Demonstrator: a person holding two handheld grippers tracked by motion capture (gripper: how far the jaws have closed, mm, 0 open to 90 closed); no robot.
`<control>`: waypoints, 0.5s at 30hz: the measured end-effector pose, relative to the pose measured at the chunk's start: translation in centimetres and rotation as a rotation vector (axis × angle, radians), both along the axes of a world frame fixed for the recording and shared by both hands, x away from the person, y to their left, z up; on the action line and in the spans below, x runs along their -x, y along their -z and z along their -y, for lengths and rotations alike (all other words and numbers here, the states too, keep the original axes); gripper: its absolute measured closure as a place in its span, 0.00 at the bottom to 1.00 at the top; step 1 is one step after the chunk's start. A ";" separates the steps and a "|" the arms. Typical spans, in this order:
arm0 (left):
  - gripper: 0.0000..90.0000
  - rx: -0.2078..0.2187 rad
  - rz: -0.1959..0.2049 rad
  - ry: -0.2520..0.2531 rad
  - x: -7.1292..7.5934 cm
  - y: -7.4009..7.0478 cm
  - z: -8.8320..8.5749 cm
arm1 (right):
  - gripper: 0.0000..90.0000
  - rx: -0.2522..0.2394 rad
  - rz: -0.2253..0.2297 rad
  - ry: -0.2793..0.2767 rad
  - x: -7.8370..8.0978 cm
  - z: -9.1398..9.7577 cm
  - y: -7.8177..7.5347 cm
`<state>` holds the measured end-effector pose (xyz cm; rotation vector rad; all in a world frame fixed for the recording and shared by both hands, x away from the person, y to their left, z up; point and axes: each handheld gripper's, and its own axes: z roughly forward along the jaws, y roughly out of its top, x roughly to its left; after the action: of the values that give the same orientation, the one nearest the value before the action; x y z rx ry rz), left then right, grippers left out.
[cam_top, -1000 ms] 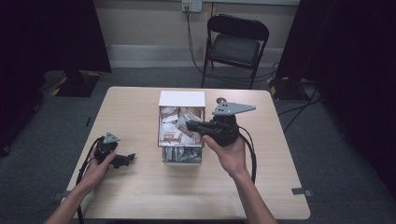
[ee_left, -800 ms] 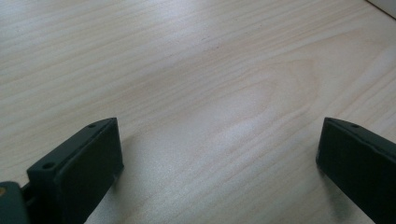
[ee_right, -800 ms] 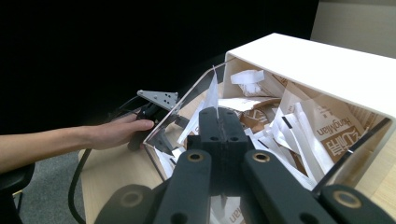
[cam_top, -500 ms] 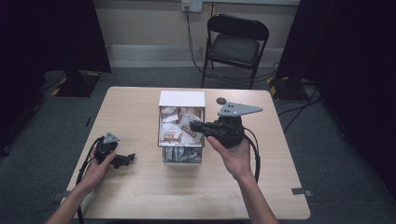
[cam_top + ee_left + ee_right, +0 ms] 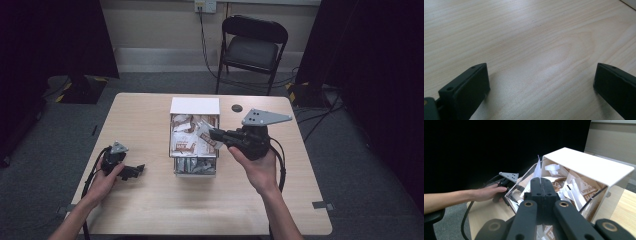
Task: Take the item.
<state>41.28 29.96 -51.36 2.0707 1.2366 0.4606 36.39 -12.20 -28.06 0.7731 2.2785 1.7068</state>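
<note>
Fingers of the right gripper [image 5: 540, 185] were clamped on a thin packet [image 5: 537, 171], held just above the packet-filled box [image 5: 194, 106] at table centre, apparently clear of it. Left gripper [image 5: 131, 171] rested spread and empty on the table [image 5: 150, 210]. One packet out; nowhere placed yet; many left.

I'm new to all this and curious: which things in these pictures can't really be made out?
- Print on the packets in the box: too small in the high view.
- Lower part of the packet pinched in the right claw: hidden behind its own jaws in the right gripper view.
- Small dark disc on the table: too small to identify.
- Left claw: jaws cut off by the frame edges.
</note>
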 end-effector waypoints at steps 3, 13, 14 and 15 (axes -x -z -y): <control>0.00 0.000 0.000 0.000 0.0 0.0 0.0 | 1.00 -0.004 0.005 0.002 0.2 0.3 -0.1; 0.00 0.000 0.000 0.000 0.0 0.0 0.0 | 1.00 0.002 0.011 0.020 0.7 1.3 -0.2; 0.00 -0.001 0.001 0.000 0.0 0.0 0.0 | 1.00 0.002 0.012 0.023 0.7 1.4 -0.2; 0.00 0.000 0.000 0.000 0.0 0.0 0.0 | 1.00 0.000 0.013 0.026 0.7 1.6 -0.2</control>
<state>41.29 29.96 -51.36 2.0708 1.2363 0.4608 35.65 -13.77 -27.86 0.7855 2.2506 1.6953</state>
